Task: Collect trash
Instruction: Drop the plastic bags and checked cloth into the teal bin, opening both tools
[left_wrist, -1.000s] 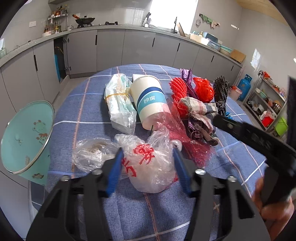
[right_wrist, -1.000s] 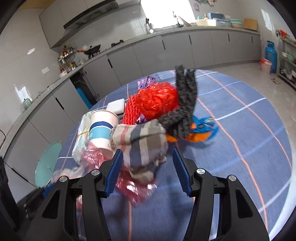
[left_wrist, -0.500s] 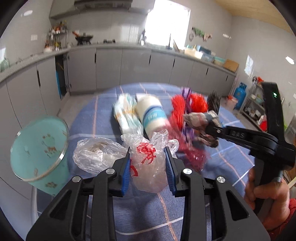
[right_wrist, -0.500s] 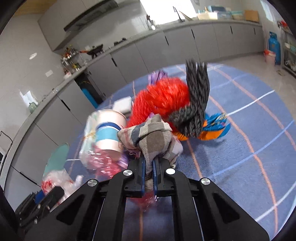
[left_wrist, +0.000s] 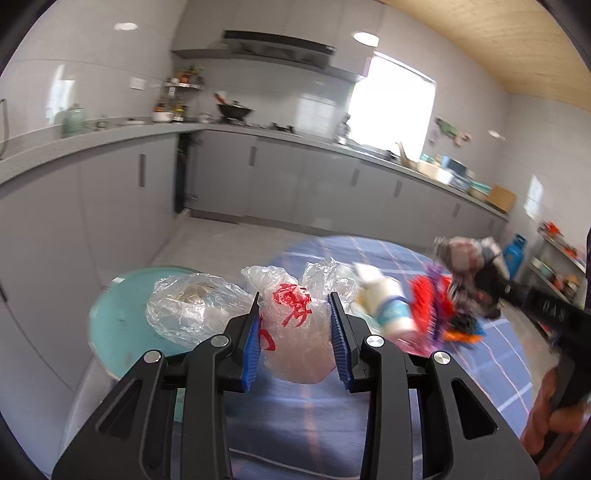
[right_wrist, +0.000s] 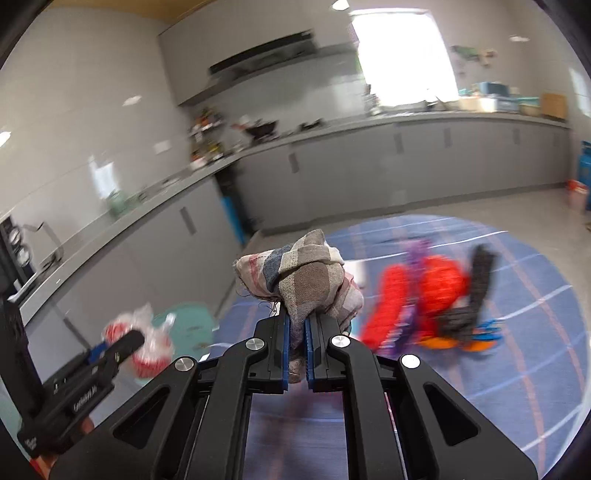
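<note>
In the left wrist view the left hand-held gripper (left_wrist: 295, 336) sits at lower centre, its blue pads pressed against both sides of a clear plastic bag with red print (left_wrist: 295, 332), which bulges between them above the blue checked worktop (left_wrist: 369, 251); a second clear bag (left_wrist: 192, 310) lies just left of it, in front of a pale green basin (left_wrist: 114, 332) at the lower left; a white paper cup with a blue band (left_wrist: 388, 306) lies tilted just right of the held bag, blurred, with a red mesh heap (left_wrist: 424, 302) beyond it.

In the right wrist view the right hand-held gripper (right_wrist: 298, 339) at lower centre is pressed together on a plaid cloth (right_wrist: 306, 280), which bunches up above the pads, clear of the worktop (right_wrist: 517, 369); to the right of centre a blurred pile of red mesh (right_wrist: 436, 284) and a dark knit piece (right_wrist: 476, 280) rests on the worktop; the other tool shows at the lower left of this frame with the red-printed bag (right_wrist: 147, 343) at its tip, in front of the green basin (right_wrist: 188, 325).
</note>
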